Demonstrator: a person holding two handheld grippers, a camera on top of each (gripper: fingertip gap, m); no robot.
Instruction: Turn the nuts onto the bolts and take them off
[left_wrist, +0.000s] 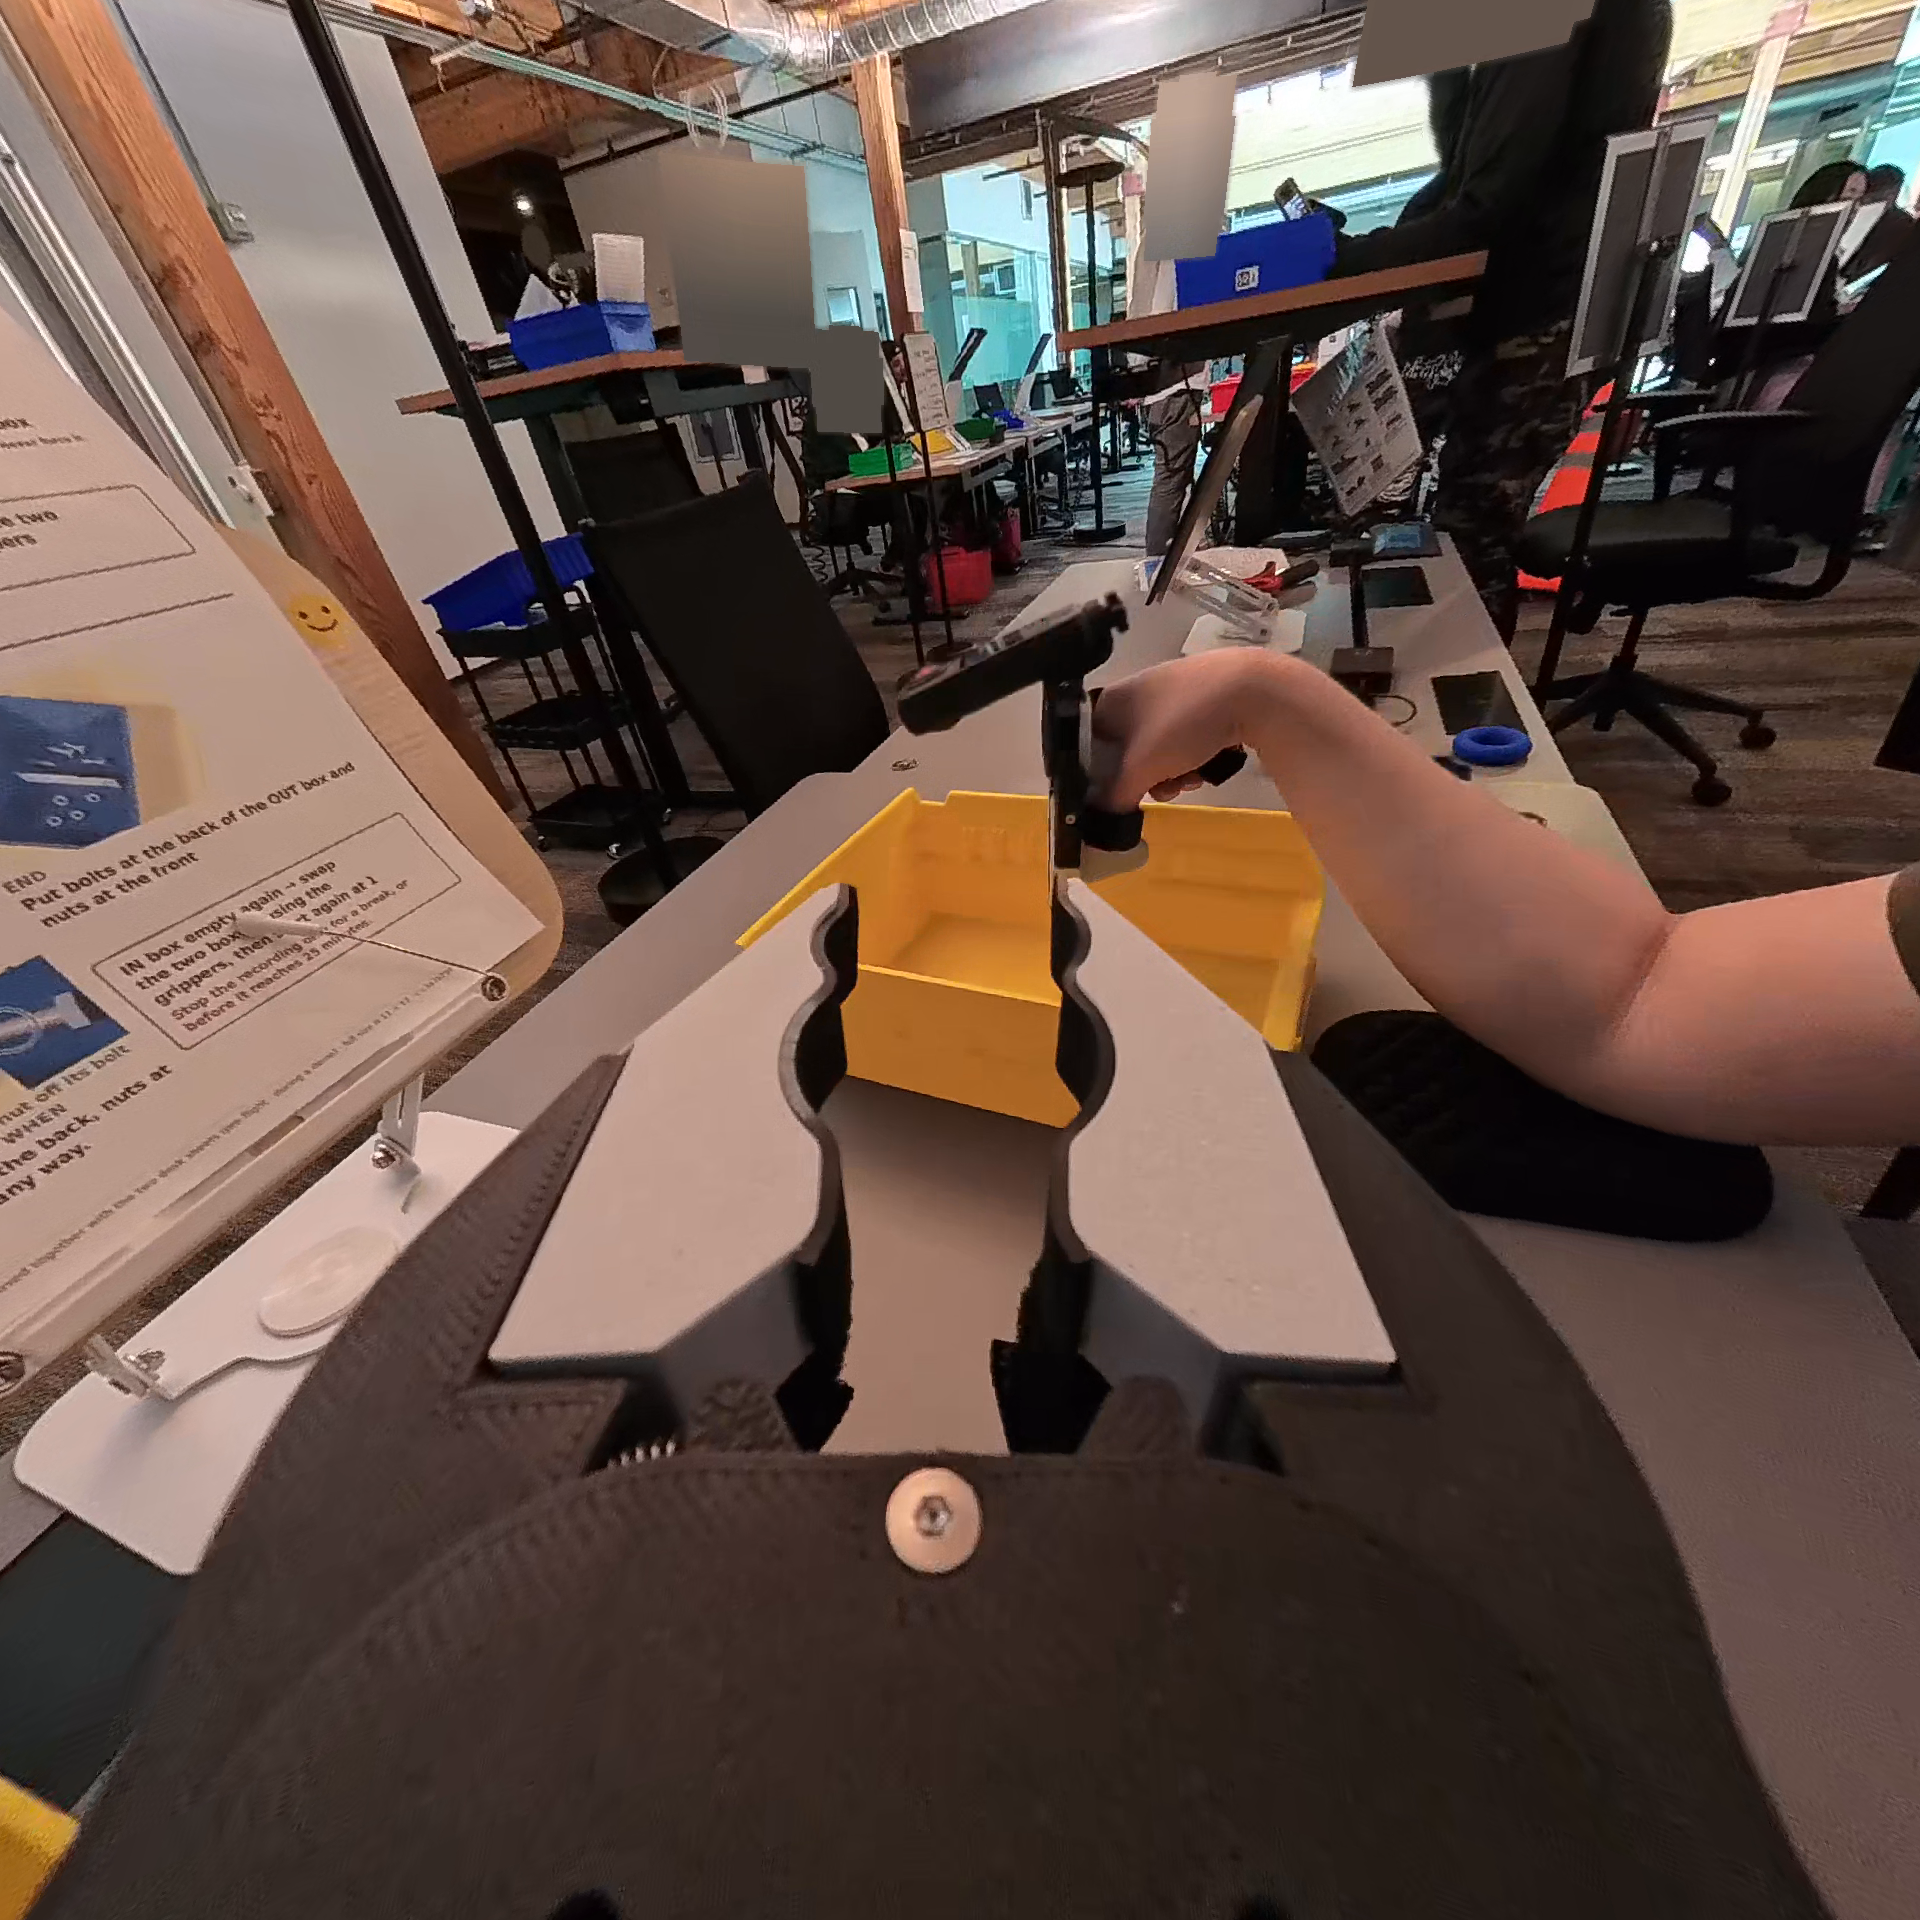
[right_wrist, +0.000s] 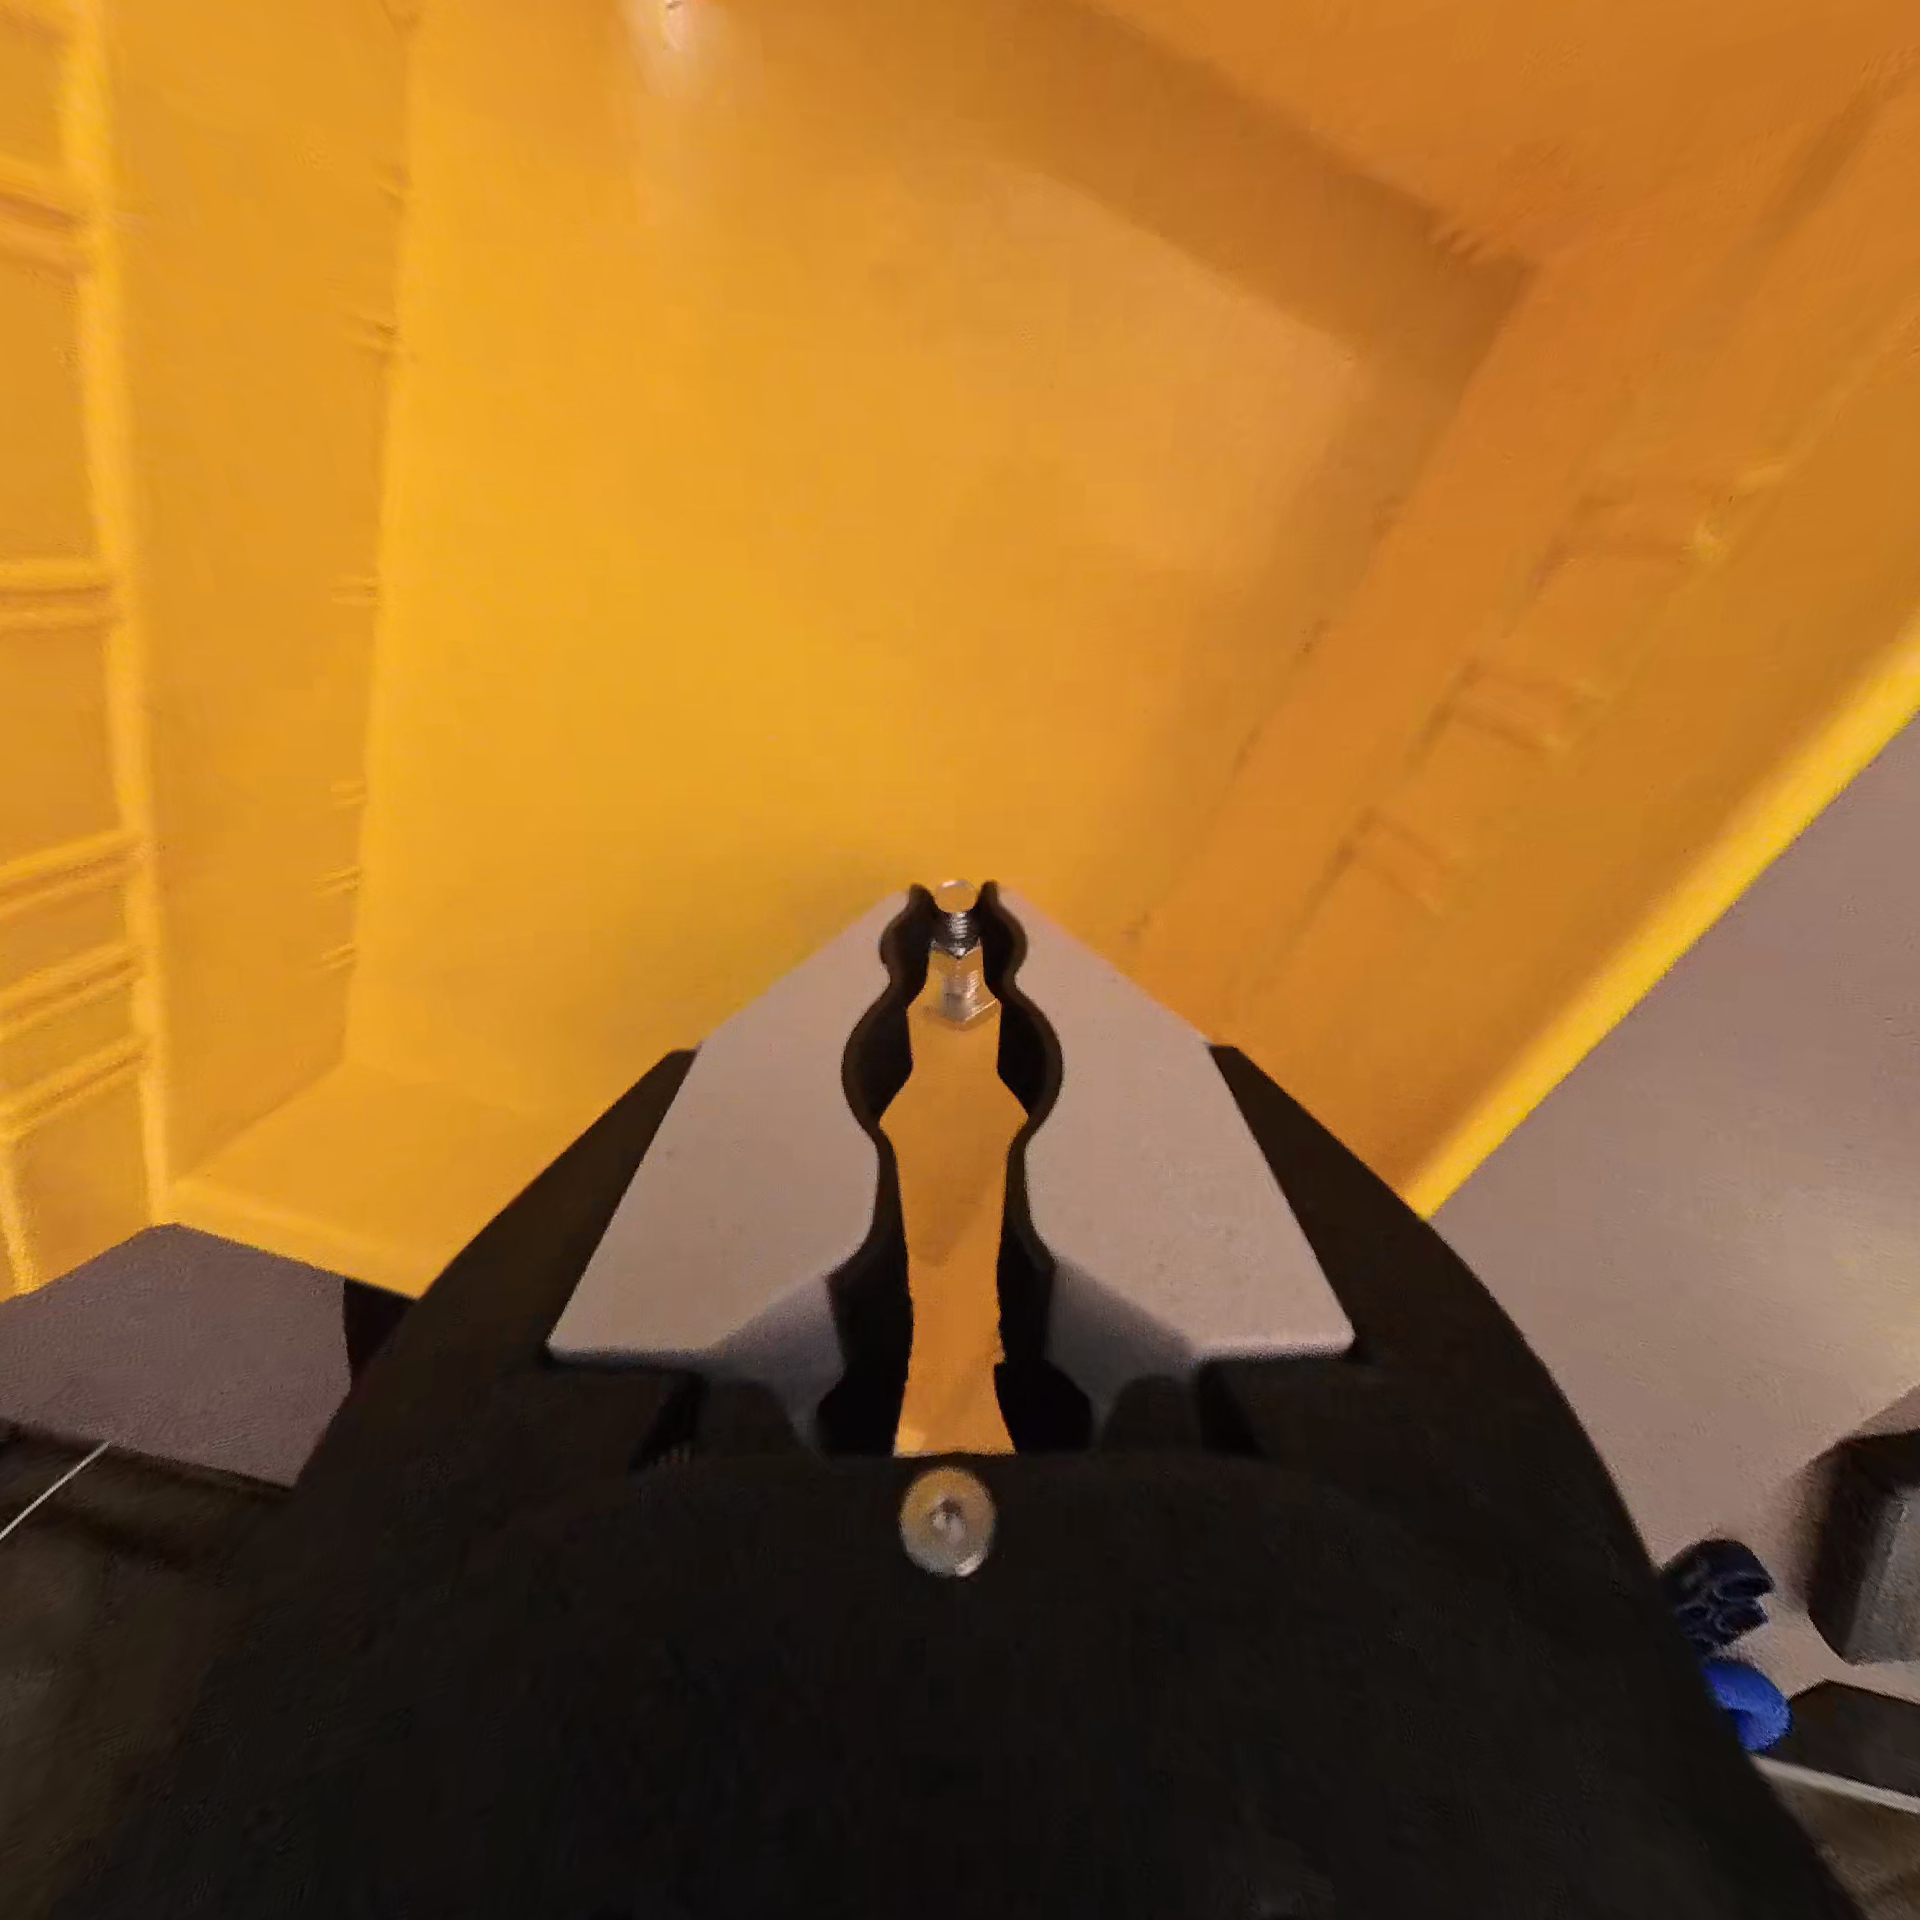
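Note:
My right gripper (right_wrist: 954, 902) is shut on a small silver bolt (right_wrist: 956, 961) with a nut on its thread. It holds the bolt inside the yellow bin (right_wrist: 727, 520), above the bin's floor. In the left wrist view the right gripper (left_wrist: 1065, 831) points down into the yellow bin (left_wrist: 966, 1039), held by a person's hand (left_wrist: 1174, 727). My left gripper (left_wrist: 956, 914) is open and empty, hovering over the grey table in front of the bin.
An instruction board (left_wrist: 208, 883) on a white stand is at the left. A black wrist pad (left_wrist: 1538, 1122) lies right of the bin. A blue ring (left_wrist: 1489, 746) sits farther back. Another yellow corner (left_wrist: 26, 1860) shows at the lower left. People stand at desks behind. The left gripper's tips are roughly 40 centimeters from the right gripper's.

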